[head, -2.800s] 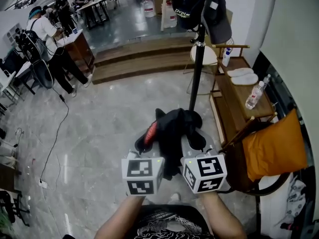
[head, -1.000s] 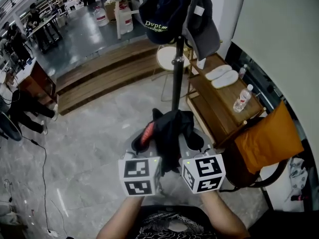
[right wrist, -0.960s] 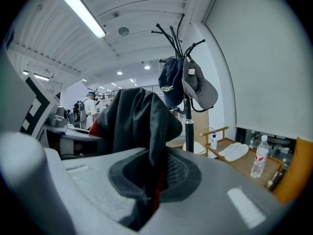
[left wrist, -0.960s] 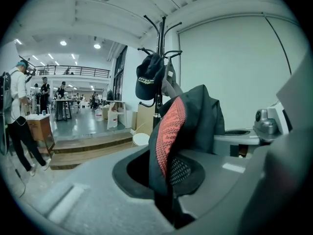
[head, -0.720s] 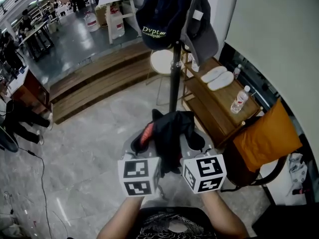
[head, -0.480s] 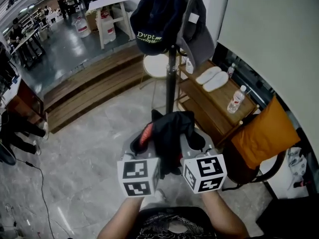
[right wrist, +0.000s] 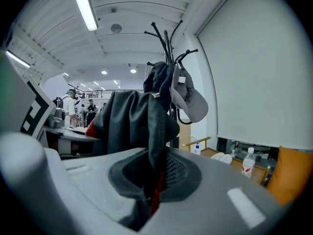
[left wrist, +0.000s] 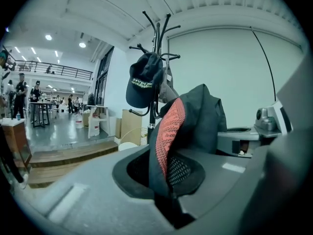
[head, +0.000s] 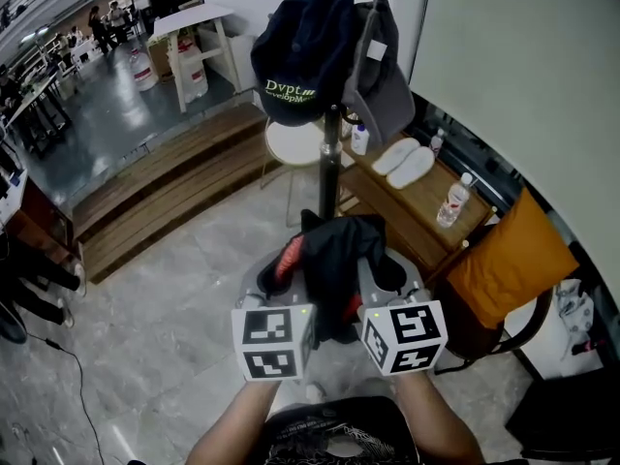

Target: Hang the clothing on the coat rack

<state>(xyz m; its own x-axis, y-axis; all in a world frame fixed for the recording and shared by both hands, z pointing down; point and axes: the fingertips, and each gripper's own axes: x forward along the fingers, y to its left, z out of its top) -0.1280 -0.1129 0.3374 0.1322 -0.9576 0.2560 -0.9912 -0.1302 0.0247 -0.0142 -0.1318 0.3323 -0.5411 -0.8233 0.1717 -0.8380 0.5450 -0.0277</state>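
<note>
Draping over left claw (head: 284, 271) and right claw (head: 381, 271), the garment (head: 334, 255) hides their tips.

We are wearing a black top (head: 329, 436) with a pale printed pattern, showing just below the left marker cube (head: 274, 341). That cube is displaying white faces with black square markers and a green light at its top corner. The right marker cube (head: 404, 336) beside it is matching. Beyond the left marker cube, the left gripper (head: 288, 264) and right gripper (head: 376, 263) are showing grey moulded shells with dark recesses.
</note>
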